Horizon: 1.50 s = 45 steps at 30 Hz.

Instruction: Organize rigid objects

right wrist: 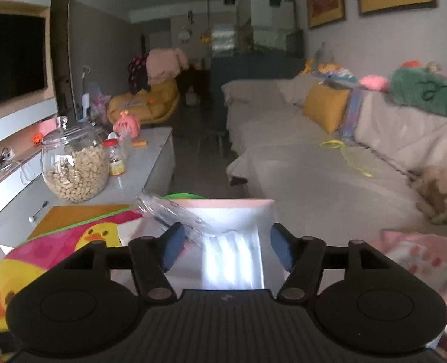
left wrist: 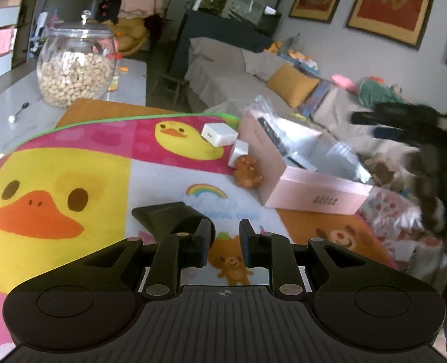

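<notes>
From the left wrist, the left hand-held gripper (left wrist: 225, 243) is clenched with nothing between its pads, half hiding a black angular piece (left wrist: 169, 216) on the soft duck-print mat (left wrist: 72, 166); the pink box (left wrist: 302, 181) lies beyond. From the right wrist, the right hand-held gripper (right wrist: 225, 252) stands released over the box (right wrist: 232, 211), whose contents glare under crinkly clear plastic (right wrist: 175, 217).

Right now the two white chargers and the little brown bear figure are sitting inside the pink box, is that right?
Not quite. The left wrist view shows the two white chargers and the brown bear figure on the cartoon mat, just outside the pink box, beside its wall.
</notes>
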Motion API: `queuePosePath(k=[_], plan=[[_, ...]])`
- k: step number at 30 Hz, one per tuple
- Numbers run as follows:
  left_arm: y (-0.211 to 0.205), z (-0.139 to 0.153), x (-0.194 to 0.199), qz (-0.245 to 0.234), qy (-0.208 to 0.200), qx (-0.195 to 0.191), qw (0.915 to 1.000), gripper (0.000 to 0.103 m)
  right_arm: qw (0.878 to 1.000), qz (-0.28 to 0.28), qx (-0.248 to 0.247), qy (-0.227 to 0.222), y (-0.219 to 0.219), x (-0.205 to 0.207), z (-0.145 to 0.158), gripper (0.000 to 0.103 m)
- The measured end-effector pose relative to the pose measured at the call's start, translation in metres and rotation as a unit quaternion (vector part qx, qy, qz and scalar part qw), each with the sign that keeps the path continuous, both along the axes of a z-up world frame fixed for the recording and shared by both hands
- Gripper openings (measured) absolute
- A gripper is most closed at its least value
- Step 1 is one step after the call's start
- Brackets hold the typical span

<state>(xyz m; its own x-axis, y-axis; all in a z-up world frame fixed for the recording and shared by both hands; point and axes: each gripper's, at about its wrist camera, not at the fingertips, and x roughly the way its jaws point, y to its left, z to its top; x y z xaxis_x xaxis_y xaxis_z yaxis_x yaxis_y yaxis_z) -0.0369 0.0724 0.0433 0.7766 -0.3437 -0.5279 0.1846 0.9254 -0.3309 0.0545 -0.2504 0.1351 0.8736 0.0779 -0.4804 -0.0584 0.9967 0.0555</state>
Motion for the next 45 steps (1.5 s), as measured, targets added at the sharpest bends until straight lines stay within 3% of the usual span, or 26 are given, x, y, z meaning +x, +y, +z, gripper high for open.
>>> queuePosePath(k=[4,10,11,13,14,15,18,25,28,30,32,37,41,45], plan=[[0.0,0.002,0.004,-0.005,-0.006,-0.007,0.9999,0.023,0.997,0.063,0.019,0.051,0.032,0.054,-0.002,0.064],[0.006,-0.001,0.012,-0.004,-0.005,-0.019,0.9998,0.023,0.993,0.078,-0.007,0.092,0.093,0.129,-0.019,0.063],[0.007,-0.001,0.013,-0.003,-0.006,-0.02,0.9998,0.023,0.992,0.08,-0.005,0.102,0.099,0.141,-0.023,0.06],[0.011,0.0,0.012,0.002,-0.01,-0.02,0.9998,0.023,0.989,0.079,-0.004,0.125,0.106,0.158,-0.033,0.041],[0.013,0.0,0.011,0.005,-0.013,-0.02,0.9997,0.023,0.987,0.077,-0.007,0.138,0.108,0.164,-0.036,0.026],[0.017,0.001,0.009,0.012,-0.016,-0.021,0.9996,0.023,0.986,0.08,-0.009,0.149,0.107,0.168,-0.039,0.019],[0.029,0.002,0.008,0.034,-0.02,-0.032,0.9987,0.023,0.985,0.082,0.009,0.152,0.092,0.163,-0.04,0.015],[0.042,0.0,0.013,0.064,-0.014,-0.048,0.9967,0.023,0.966,0.059,0.028,0.248,0.048,0.152,-0.069,0.013],[0.042,0.0,0.014,0.067,-0.009,-0.046,0.9967,0.023,0.969,0.059,0.015,0.24,0.047,0.14,-0.061,0.016],[0.043,-0.001,0.014,0.071,-0.008,-0.048,0.9963,0.023,0.977,0.075,-0.018,0.198,0.062,0.125,-0.044,0.019],[0.043,-0.002,0.015,0.074,-0.006,-0.049,0.996,0.023,0.978,0.105,-0.045,0.175,0.086,0.116,-0.03,0.021],[0.045,-0.004,0.015,0.08,-0.004,-0.053,0.9954,0.023,0.968,0.147,-0.085,0.187,0.155,0.132,-0.024,0.022],[0.055,-0.004,0.013,0.089,-0.015,-0.06,0.9941,0.023,0.963,0.105,-0.122,0.218,0.192,0.177,-0.045,0.022],[0.073,-0.01,0.014,0.103,-0.016,-0.081,0.9913,0.023,0.961,0.078,-0.177,0.196,0.213,0.214,-0.06,0.022]])
